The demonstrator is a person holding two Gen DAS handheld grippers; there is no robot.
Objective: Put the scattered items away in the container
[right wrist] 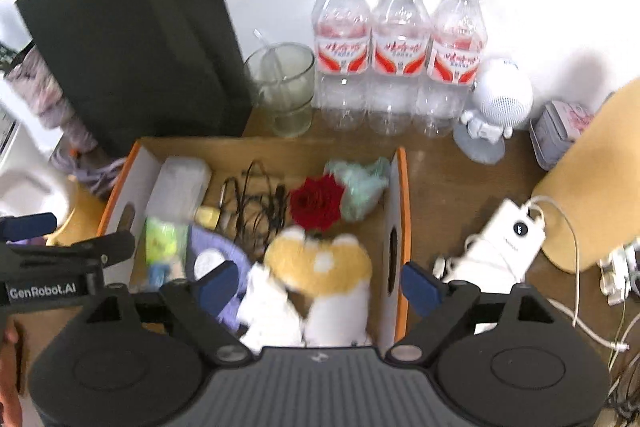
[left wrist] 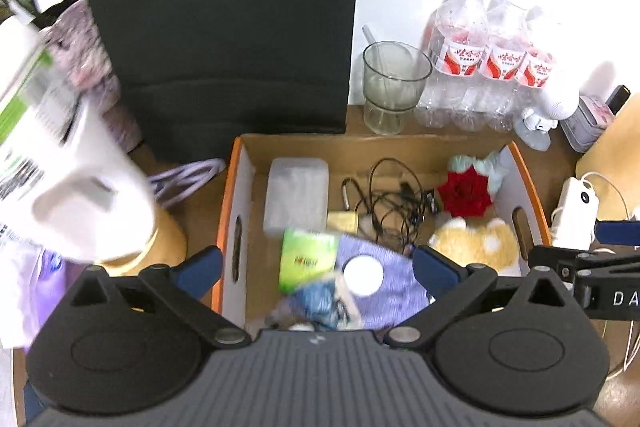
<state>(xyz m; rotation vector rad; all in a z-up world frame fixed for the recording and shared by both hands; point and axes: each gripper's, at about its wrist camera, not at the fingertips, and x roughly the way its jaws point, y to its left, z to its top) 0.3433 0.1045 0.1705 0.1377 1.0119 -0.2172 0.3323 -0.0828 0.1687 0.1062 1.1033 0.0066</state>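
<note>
Both tongs hang over the box with their blue tips spread wide and nothing held between them. Left tongs (left wrist: 318, 265) sit above the near left part of the cardboard box (left wrist: 236, 195). Under them lie a purple cloth (left wrist: 384, 291) with a white round lid (left wrist: 363, 275) on it, a green tissue pack (left wrist: 307, 259) and a small blue thing too blurred to name. Right tongs (right wrist: 318, 285) sit above the near right part, right over a plush corgi (right wrist: 320, 279) that lies inside the box.

Farther in, the box holds a clear plastic case (left wrist: 297, 197), a tangle of black cable (left wrist: 394, 201), a small yellow block (left wrist: 343, 221), a red rose (left wrist: 465, 194) and a pale green scrunchy thing (left wrist: 486, 165). So the scattered things I can see are mostly in the box already.

Past the box, on the tabletop, stand a glass cup (left wrist: 394, 87), three water bottles (right wrist: 400, 55), a white toy astronaut (right wrist: 498, 107) and a black bag (left wrist: 216, 27). A white charger (right wrist: 504, 243) with cords lies on the right.

What could go wrong? The corgi looks puffy and tall, so I think it may tip over the box wall if a tong bumps it. The loose cords near the right tongs could snag a tip. A reach to the far side could knock the glass cup or the bottles.
</note>
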